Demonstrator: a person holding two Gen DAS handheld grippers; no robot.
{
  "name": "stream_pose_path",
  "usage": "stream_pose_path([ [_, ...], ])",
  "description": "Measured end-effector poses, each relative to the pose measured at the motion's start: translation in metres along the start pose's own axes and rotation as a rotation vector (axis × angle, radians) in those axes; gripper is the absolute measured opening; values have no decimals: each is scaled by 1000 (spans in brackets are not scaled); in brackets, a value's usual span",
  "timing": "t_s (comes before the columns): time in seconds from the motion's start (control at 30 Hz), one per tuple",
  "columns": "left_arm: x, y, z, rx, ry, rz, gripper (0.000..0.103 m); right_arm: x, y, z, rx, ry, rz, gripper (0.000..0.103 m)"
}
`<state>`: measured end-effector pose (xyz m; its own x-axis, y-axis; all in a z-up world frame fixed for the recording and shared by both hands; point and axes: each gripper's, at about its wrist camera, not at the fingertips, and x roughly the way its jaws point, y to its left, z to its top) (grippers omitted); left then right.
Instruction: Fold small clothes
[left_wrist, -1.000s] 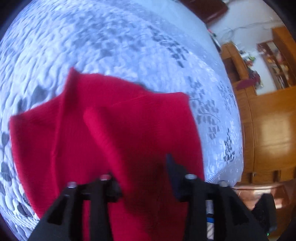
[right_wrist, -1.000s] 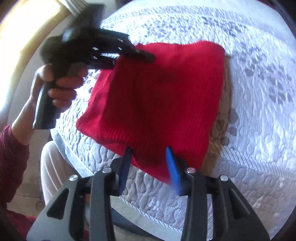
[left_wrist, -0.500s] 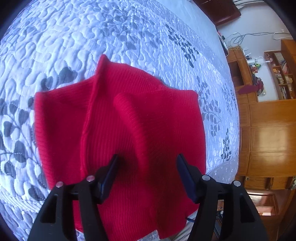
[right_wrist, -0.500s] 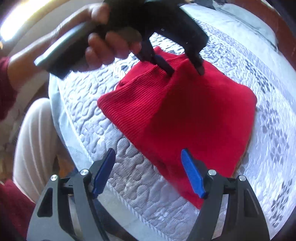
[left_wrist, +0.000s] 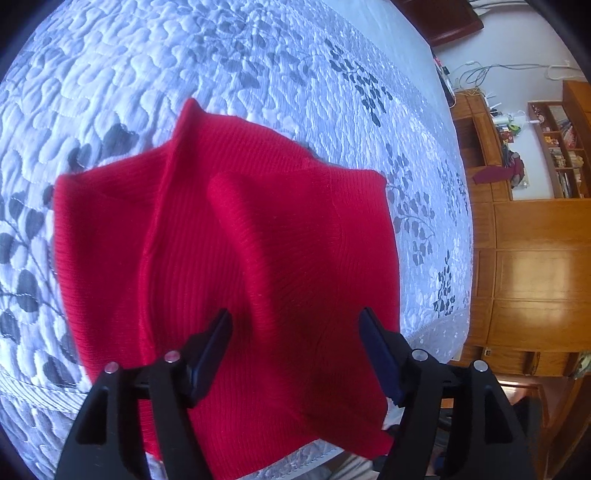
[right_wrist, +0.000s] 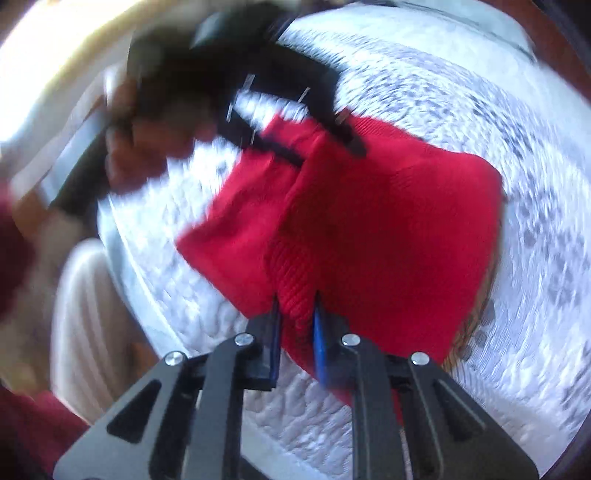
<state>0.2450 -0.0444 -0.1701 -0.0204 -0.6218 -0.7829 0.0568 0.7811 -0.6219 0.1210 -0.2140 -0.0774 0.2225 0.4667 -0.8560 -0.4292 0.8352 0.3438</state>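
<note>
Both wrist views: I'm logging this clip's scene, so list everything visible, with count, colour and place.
red knit garment: one, red, lying rumpled on the bed near its edge
quilted bedspread: one, white with grey leaf print, covering the bed under the garment
wooden cabinets: several, brown, along the wall beyond the bed
shelves: one set, brown, holding small mixed items, above the cabinets
left gripper: one, black with blue pads, jaws opening over a raised fold, not pinching it
right gripper: one, black with blue pads, jaws closing on the garment's near edge
person's hand: one, blurred, holding the left gripper
</note>
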Motion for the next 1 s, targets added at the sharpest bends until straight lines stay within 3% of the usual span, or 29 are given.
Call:
stream_pose_path([
  [0.2,19,-9,4,-58,34,-82,76,-36,-29,2,101,-78,79,13],
  [0.3,27,-16,9,-72,35,-117,75,-41,-34,6,109,-89,78,13],
  [0.33,29,-19,11,-73,30,-123,70,-42,-36,6,111,-90,79,13],
  [0.37,31,-22,13,-69,25,-128,55,-42,-37,6,113,-91,80,13],
  [0.47,40,-28,21,-75,34,-96,28,-42,-36,4,113,-96,81,13],
  [0.53,44,-24,25,-86,38,-83,19,-42,-34,1,110,-99,86,13],
  [0.73,33,-29,24,-35,-31,-107,16,-30,-21,2,96,-69,115,13],
  [1.0,-18,-34,27,24,-126,-112,16,-14,20,27,42,-60,143,13],
])
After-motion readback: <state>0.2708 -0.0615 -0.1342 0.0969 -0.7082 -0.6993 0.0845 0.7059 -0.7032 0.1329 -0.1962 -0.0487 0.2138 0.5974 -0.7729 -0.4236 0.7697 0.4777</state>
